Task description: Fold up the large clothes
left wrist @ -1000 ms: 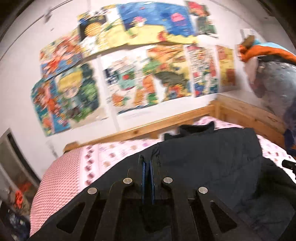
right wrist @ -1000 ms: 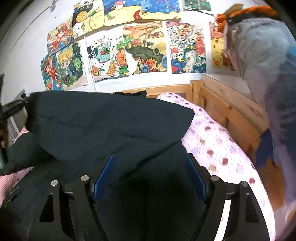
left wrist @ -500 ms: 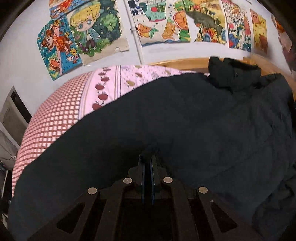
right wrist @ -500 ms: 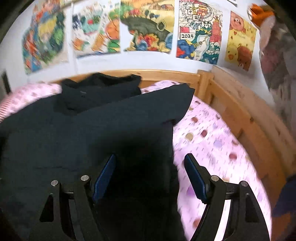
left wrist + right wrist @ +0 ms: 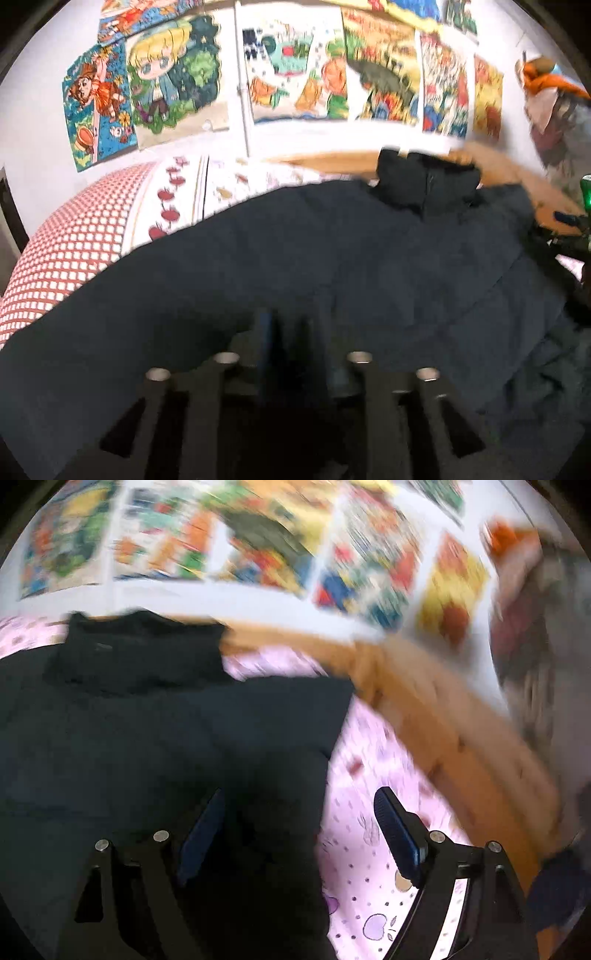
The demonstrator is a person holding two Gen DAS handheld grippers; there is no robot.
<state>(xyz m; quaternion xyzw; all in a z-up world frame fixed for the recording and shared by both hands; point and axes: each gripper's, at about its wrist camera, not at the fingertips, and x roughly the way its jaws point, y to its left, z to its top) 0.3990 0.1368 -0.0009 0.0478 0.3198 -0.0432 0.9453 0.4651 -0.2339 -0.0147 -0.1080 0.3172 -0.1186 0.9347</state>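
Observation:
A dark navy padded jacket (image 5: 369, 266) lies spread on the bed, its collar (image 5: 424, 184) toward the headboard. My left gripper (image 5: 286, 332) sits low over the jacket's near part. Its jaws are opening, with a narrow gap between the pads and dark cloth under and between them. In the right wrist view the jacket (image 5: 147, 738) fills the left half. My right gripper (image 5: 299, 830) straddles the jacket's right edge with its jaws wide and still opening. The left pad is over the cloth, and the right fingertip (image 5: 395, 830) hangs free over the pink sheet.
A pink patterned sheet (image 5: 369, 867) covers the bed, with a red checked cover (image 5: 74, 240) at the left. The wooden bed frame (image 5: 443, 720) runs along the far and right sides. Colourful posters (image 5: 295, 74) line the wall. Hanging clothes (image 5: 554, 110) crowd the right.
The jacket, held up a second ago, now lies flat on the bed. My left gripper came down with it and its jaws have parted. The right gripper swung right to the jacket's edge.

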